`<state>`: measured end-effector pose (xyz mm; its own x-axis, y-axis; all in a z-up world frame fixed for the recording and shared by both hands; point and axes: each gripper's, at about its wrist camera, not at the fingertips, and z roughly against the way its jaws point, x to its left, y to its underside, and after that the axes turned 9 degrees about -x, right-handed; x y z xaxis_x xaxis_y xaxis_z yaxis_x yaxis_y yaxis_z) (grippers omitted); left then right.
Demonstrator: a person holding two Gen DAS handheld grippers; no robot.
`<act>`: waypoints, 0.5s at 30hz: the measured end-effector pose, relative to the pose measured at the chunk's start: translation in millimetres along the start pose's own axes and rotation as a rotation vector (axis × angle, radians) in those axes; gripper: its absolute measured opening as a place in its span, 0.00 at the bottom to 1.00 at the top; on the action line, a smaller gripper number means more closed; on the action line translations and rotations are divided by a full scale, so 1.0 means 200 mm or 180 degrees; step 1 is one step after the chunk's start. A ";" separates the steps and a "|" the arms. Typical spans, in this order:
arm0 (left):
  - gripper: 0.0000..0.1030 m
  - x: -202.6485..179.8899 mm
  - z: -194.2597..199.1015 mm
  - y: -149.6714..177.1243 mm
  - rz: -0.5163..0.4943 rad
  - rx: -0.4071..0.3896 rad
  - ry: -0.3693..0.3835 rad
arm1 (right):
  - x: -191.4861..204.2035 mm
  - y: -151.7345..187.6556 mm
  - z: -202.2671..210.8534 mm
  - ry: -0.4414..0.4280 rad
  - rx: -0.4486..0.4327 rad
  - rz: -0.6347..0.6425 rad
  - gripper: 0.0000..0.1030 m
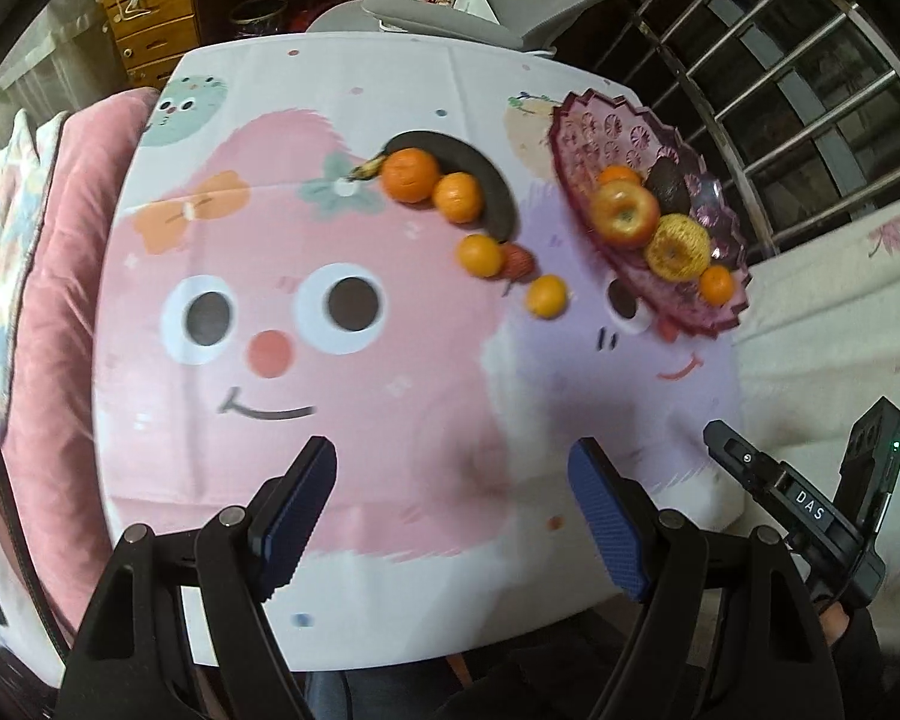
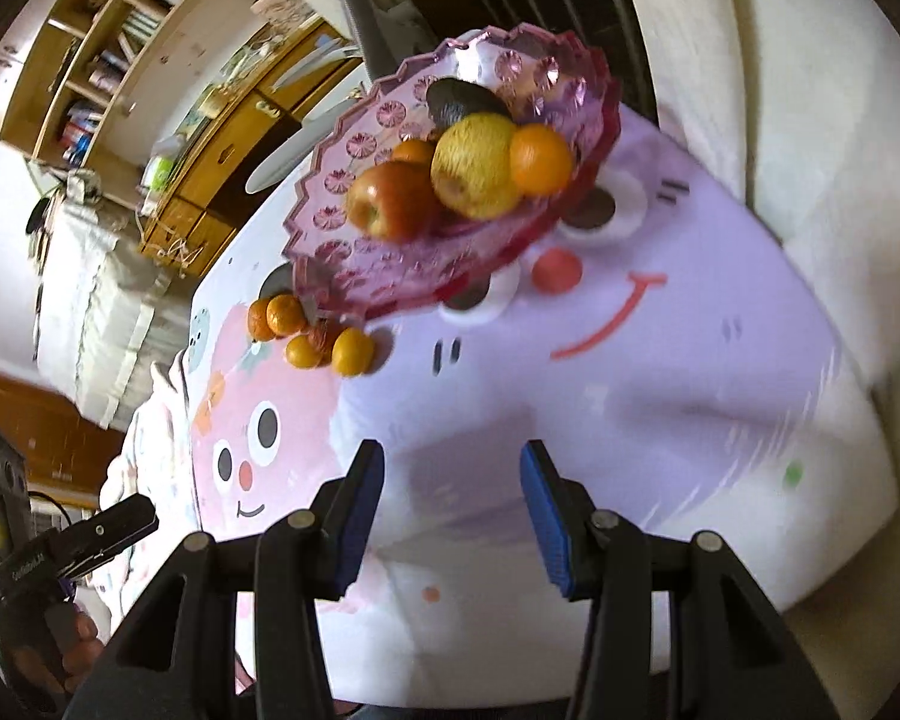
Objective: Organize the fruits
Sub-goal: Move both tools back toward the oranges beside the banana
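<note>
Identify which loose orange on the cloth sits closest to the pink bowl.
The orange at the right end of the loose group, just right of the lychee. The other three oranges lie farther left of the pink bowl, two against the banana.

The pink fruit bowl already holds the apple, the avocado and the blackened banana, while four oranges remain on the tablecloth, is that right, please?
Not quite: the blackened banana is not in the pink fruit bowl. The left wrist view shows it on the tablecloth, curled behind the oranges. The apple and avocado are in the bowl.
</note>
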<state>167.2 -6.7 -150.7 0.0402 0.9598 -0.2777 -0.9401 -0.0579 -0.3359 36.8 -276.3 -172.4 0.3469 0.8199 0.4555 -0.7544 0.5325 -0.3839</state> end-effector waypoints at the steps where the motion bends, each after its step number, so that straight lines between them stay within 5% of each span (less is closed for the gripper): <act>1: 0.76 0.03 0.01 0.00 -0.0028 0.0007 0.0004 | 0.02 0.03 0.00 0.0015 -0.0011 -0.0023 0.46; 15: 0.76 0.34 0.10 -0.06 -0.0532 -0.0022 0.0038 | 0.33 0.35 0.00 0.0272 -0.0256 0.0019 0.46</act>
<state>174.8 63.7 -148.2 0.1997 0.9530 -0.2280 -0.9177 0.1003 -0.3845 5.6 -185.1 -168.9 0.3912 0.8363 0.3842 -0.7106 0.5398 -0.4513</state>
